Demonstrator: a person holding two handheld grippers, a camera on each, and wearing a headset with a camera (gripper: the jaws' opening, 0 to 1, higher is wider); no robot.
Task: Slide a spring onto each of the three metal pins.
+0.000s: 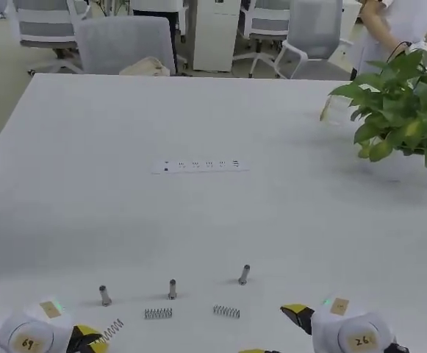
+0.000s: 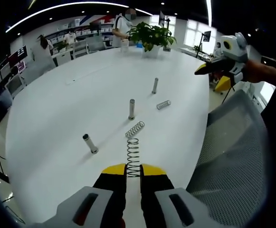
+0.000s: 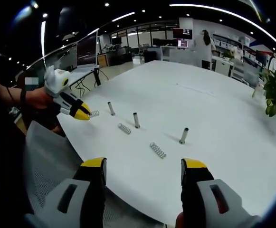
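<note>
Straight forward, spring (image 2: 133,152), end clamped in left gripper (image 2: 133,168)

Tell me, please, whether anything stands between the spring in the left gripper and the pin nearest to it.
Nothing visible does: only bare table lies between the held spring in the left gripper and the nearest pin. A loose spring lies straight ahead, towards the middle pin.

Left pin (image 1: 104,296), middle pin (image 1: 172,289) and right pin (image 1: 244,274) stand upright, well apart; the gaps between them allow passage. Left loose spring (image 1: 158,313) and right loose spring (image 1: 226,311) lie just in front (low obstacles). Beyond, table (image 1: 198,228) bare up to power strip (image 1: 200,165); plant (image 1: 400,110) occupies far right.
</note>
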